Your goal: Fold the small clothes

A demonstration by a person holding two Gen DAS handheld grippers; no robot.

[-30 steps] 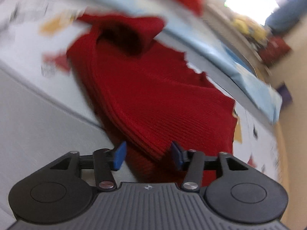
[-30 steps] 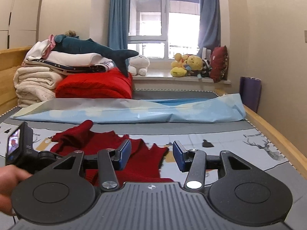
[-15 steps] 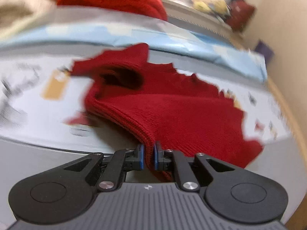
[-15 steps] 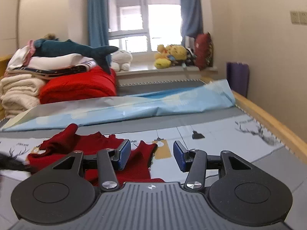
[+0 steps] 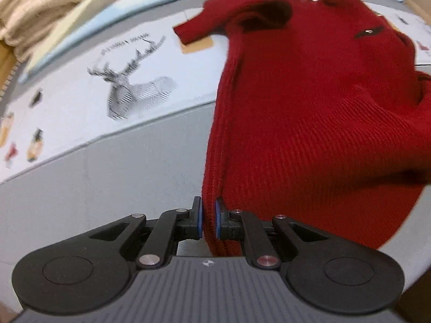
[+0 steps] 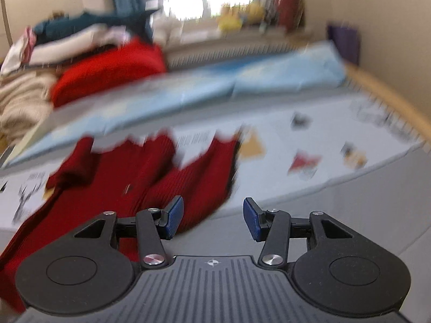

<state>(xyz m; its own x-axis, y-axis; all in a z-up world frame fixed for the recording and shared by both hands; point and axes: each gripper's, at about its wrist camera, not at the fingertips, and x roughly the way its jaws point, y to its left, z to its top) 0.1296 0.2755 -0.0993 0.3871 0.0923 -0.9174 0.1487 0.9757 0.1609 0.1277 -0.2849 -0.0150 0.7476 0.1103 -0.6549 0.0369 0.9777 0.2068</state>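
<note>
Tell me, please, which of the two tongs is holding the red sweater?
The left tongs, pads pinched on the red sweater edge; the right tongs gape with nothing between them.

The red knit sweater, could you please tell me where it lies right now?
The red knit sweater lies spread on the printed bed sheet, right of the deer print in the left wrist view, its near edge pinched in the left tongs.

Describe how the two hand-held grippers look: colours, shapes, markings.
The left hand-held gripper and right hand-held gripper match: ribbed grey body with a small round crosshair mark, black rounded lobes with circular insets, black linkage arms on silver pivot pins, and blue textured finger pads. No cables or sleeves show.
</note>
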